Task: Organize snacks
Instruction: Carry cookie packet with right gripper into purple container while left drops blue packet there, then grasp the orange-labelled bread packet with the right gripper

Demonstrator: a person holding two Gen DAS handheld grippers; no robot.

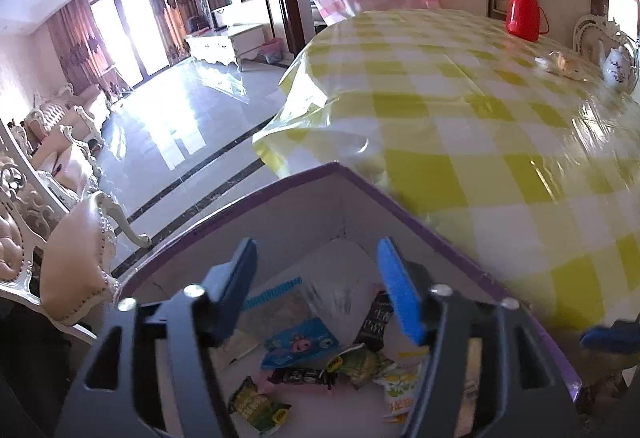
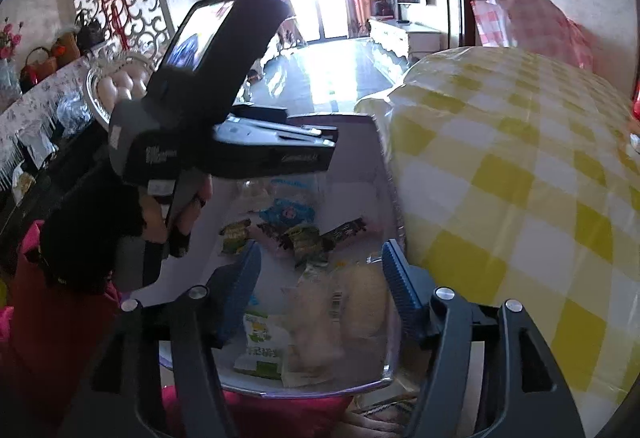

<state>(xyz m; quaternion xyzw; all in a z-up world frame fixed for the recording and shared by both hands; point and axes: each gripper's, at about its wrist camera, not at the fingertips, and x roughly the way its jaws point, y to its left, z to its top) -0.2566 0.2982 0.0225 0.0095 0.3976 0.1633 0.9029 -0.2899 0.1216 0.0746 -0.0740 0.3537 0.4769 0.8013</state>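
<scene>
we've got both tools over the snack box (image 1: 240, 206), left tool (image 1: 320, 294) open and empty, right tool (image 2: 320, 286) open too, nothing gripped, packets (image 1: 300, 342) loose inside, yellow-check surface (image 1: 480, 110) beside it

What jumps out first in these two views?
The yellow checked tablecloth fills the right of both views. Beside it, a purple-rimmed box holds loose snack packets. Both grippers, left and right, hang open above the box, holding nothing.
</scene>
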